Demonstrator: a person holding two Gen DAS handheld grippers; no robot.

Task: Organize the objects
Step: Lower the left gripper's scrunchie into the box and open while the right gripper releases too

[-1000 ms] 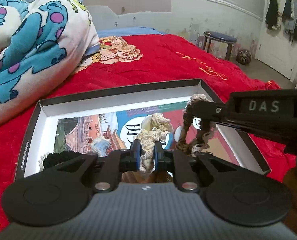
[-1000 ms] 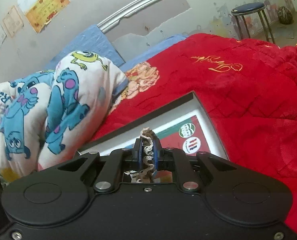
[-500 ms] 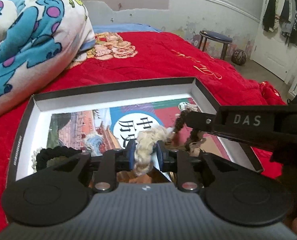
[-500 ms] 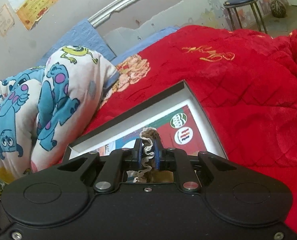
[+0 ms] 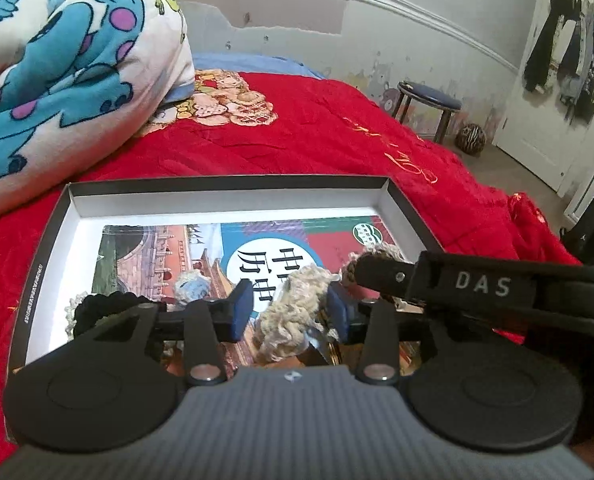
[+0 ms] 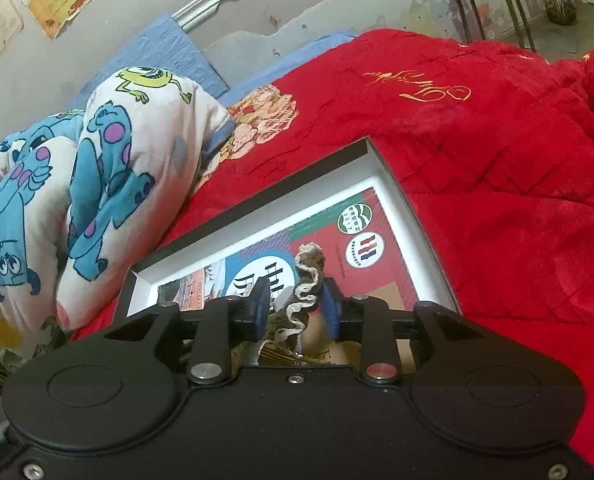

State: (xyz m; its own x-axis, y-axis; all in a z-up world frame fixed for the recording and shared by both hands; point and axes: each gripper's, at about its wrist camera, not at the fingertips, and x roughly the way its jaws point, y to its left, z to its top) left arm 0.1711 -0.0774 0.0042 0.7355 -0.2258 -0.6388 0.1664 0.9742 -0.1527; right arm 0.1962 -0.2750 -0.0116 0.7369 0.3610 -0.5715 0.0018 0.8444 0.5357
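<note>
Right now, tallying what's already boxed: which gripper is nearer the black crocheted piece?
Left. The left gripper sits just right of the black crocheted piece; the right gripper reaches in from the box's far right side.

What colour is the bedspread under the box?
Red bedspread with gold embroidery, clearest in the right wrist view.

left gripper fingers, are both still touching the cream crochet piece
Apart on one side. In the left wrist view the left gripper is opening: a gap separates one blue finger from the cream crochet piece, which leans against the other.
</note>
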